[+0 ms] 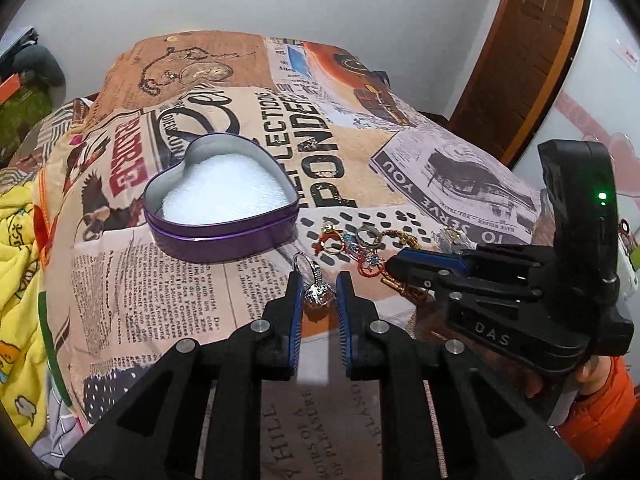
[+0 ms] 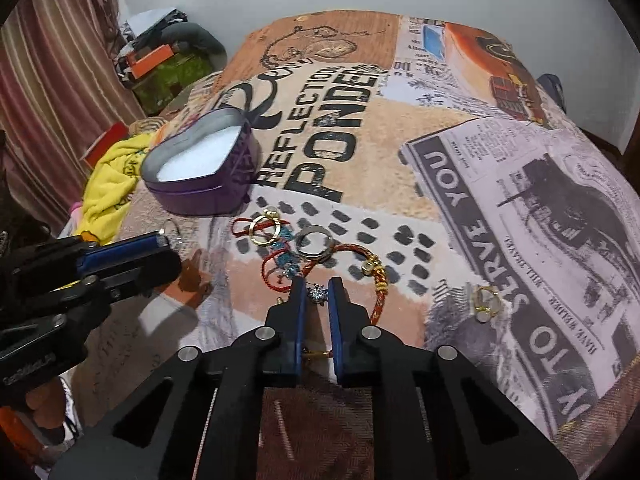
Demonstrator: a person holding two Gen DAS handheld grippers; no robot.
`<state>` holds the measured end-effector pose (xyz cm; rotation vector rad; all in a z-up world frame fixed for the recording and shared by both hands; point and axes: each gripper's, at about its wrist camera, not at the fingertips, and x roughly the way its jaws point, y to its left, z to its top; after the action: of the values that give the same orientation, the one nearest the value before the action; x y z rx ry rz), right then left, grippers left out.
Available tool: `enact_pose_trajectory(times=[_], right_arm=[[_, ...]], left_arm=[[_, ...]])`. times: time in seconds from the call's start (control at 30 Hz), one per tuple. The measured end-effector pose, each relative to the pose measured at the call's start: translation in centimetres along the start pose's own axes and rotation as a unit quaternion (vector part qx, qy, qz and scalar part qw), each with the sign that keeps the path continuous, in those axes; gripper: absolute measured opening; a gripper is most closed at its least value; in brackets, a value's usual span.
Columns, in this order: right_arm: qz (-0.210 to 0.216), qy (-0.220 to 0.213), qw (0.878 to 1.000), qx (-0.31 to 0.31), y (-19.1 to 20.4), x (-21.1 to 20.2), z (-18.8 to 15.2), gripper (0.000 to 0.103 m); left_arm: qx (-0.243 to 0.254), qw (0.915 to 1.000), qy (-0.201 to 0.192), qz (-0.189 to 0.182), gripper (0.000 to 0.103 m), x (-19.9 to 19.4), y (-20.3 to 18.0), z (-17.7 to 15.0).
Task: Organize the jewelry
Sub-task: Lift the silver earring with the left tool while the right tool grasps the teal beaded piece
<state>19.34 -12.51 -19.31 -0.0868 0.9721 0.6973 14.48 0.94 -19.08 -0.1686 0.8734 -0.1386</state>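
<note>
A purple heart-shaped tin [image 1: 224,216] with white foam inside stands open on the printed cloth; it also shows in the right wrist view [image 2: 200,168]. My left gripper [image 1: 318,282] is shut on a silver ring with a stone cluster [image 1: 316,286]. My right gripper [image 2: 318,290] is shut on a small silver flower piece [image 2: 318,293]. Loose jewelry lies ahead: a gold ring [image 2: 264,232], a silver ring [image 2: 316,245], a red cord bracelet with gold beads [image 2: 376,280] and a red chain with blue stones [image 2: 280,264].
A gold ring with a pale stone [image 2: 486,302] lies apart on the right. A yellow cloth [image 2: 112,184] and boxes sit off the left edge of the table. The wall stands behind, a wooden door [image 1: 532,52] at the far right.
</note>
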Motion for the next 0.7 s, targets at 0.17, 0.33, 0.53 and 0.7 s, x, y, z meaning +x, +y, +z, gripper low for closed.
enact_pose_trajectory(times=[0.17,0.33,0.53,0.7], right_arm=[[0.007,-0.016,1.0,0.001,0.3,-0.9,0.0,0.009],[0.0,-0.038,0.999,0.0,0.5,-2.8,0.6,0.009],[-0.006,-0.06,0.998,-0.004,1.0,-4.8,1.4,0.009],[-0.01,-0.08,0.997,-0.009,1.6,-6.5,1.9,0.009]], left_arm=[[-0.004,1.0,-0.002,0.003,0.016,-0.2,0.2,-0.1],[-0.005,0.9999,-0.014,0.008,0.015,-1.1,0.2,0.1],[-0.011,0.9993,-0.03,0.016,0.016,-2.7,0.5,0.4],[-0.013,0.9987,-0.044,0.023,0.016,-4.0,0.8,0.7]])
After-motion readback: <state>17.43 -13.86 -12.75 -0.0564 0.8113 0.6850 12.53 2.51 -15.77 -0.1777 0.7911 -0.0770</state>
